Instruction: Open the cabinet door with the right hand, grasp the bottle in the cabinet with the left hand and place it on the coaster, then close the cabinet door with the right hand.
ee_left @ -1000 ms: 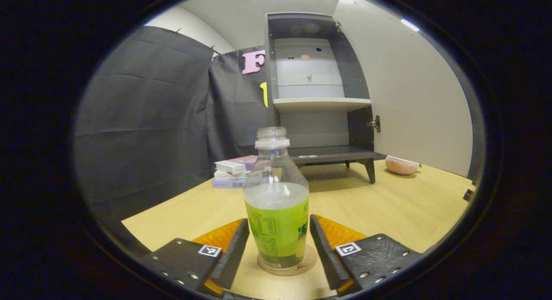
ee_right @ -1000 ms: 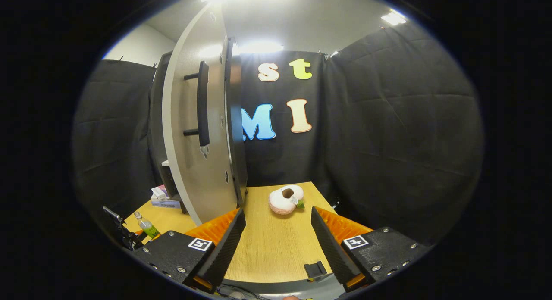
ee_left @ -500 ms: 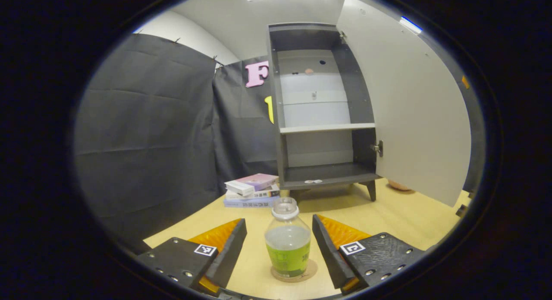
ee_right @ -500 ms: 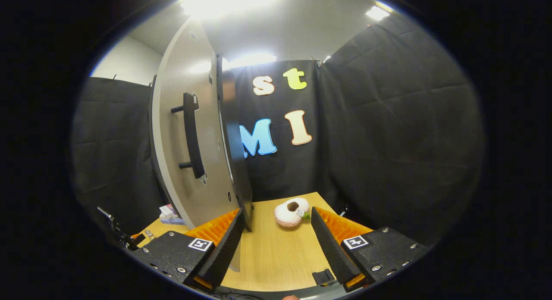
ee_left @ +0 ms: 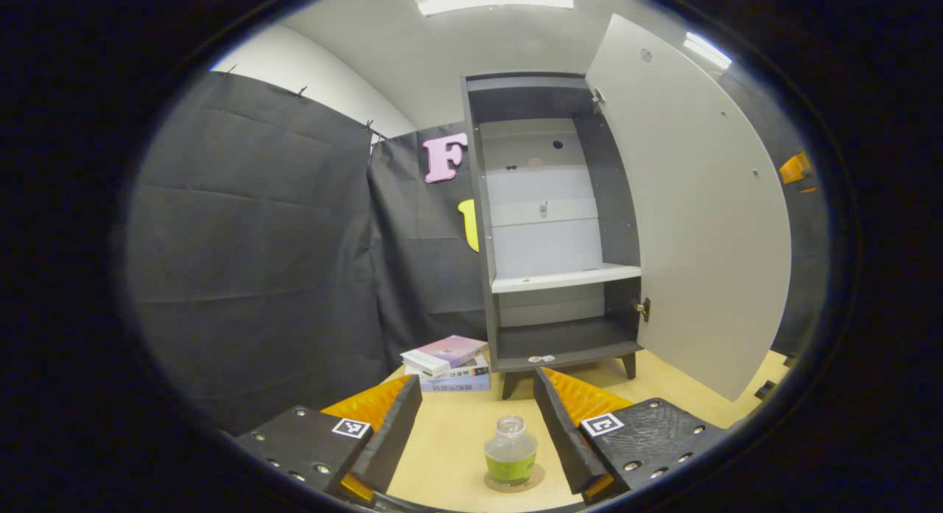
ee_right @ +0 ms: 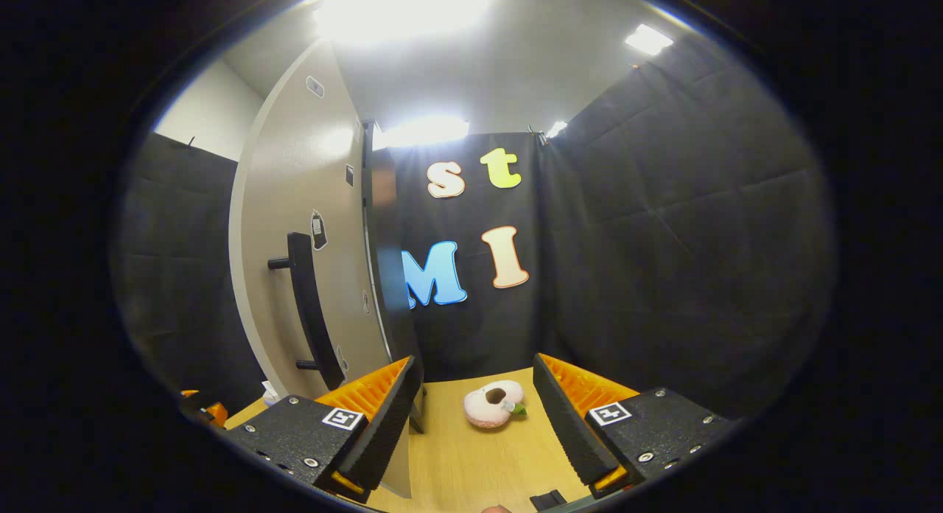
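My left hand-held gripper (ee_left: 477, 432) is released, its fingers spread wide and touching nothing. Between them, lower down, the bottle (ee_left: 510, 461) stands upright on the round coaster (ee_left: 516, 482) on the tabletop (ee_left: 449, 443). Beyond it the cabinet (ee_left: 549, 233) stands with its door (ee_left: 692, 211) swung wide to the right, shelves bare, and a stack of books (ee_left: 449, 362) just beside its left foot. My right hand-held gripper (ee_right: 477, 417) is released too, holding nothing. The door's dark handle (ee_right: 309, 306) is up to its left, apart from the fingers. A pink doughnut-shaped toy (ee_right: 492, 404) lies on the tabletop ahead.
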### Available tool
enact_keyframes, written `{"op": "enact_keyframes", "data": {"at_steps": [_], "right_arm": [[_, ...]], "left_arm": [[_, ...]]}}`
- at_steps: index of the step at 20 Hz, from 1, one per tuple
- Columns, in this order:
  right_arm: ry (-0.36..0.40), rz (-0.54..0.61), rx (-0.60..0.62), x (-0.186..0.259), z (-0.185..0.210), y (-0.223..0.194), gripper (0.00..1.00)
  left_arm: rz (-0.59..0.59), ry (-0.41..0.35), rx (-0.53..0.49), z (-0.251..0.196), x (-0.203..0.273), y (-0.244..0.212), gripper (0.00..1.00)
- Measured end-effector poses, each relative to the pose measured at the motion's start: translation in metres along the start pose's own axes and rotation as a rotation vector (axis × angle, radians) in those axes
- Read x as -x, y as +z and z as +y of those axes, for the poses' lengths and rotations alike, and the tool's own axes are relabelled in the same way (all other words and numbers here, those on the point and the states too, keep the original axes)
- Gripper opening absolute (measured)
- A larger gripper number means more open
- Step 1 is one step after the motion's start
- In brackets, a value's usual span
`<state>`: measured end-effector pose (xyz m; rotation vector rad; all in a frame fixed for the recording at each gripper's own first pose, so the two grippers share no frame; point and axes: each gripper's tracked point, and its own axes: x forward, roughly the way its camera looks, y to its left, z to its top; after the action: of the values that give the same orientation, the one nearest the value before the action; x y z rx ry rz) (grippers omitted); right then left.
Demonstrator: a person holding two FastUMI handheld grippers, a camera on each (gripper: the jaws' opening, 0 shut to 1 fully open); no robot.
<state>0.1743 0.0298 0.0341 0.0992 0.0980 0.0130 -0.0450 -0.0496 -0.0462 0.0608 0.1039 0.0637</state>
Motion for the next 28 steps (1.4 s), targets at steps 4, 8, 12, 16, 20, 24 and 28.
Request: {"op": "enact_keyframes", "data": {"at_steps": [4,8,12,16,20,24,28], "right_arm": [[-0.017,-0.033,0.037,-0.009,0.027,0.011,0.95],[-0.084,-0.036,0.091,-0.016,0.04,0.012,0.95],[-0.131,-0.026,0.085,-0.013,0.042,0.011,0.93],[-0.173,-0.023,0.098,-0.011,0.049,0.011,0.92],[-0.18,-0.02,0.089,-0.002,0.067,0.009,0.92],[-0.191,-0.028,0.099,0.004,0.089,0.007,0.92],[-0.175,-0.025,0.091,0.008,0.116,0.001,0.92]], "left_arm": [[-0.029,-0.044,0.007,0.016,-0.004,0.024,0.92],[-0.058,-0.06,0.001,0.043,-0.019,0.033,0.83],[-0.05,-0.076,0.03,0.063,-0.038,0.026,0.83],[-0.059,-0.094,0.051,0.08,-0.05,0.026,0.92],[-0.072,-0.115,0.038,0.091,-0.063,0.023,0.87],[-0.059,-0.138,0.062,0.102,-0.075,0.012,0.88],[-0.056,-0.154,0.068,0.117,-0.088,0.003,0.88]]}}
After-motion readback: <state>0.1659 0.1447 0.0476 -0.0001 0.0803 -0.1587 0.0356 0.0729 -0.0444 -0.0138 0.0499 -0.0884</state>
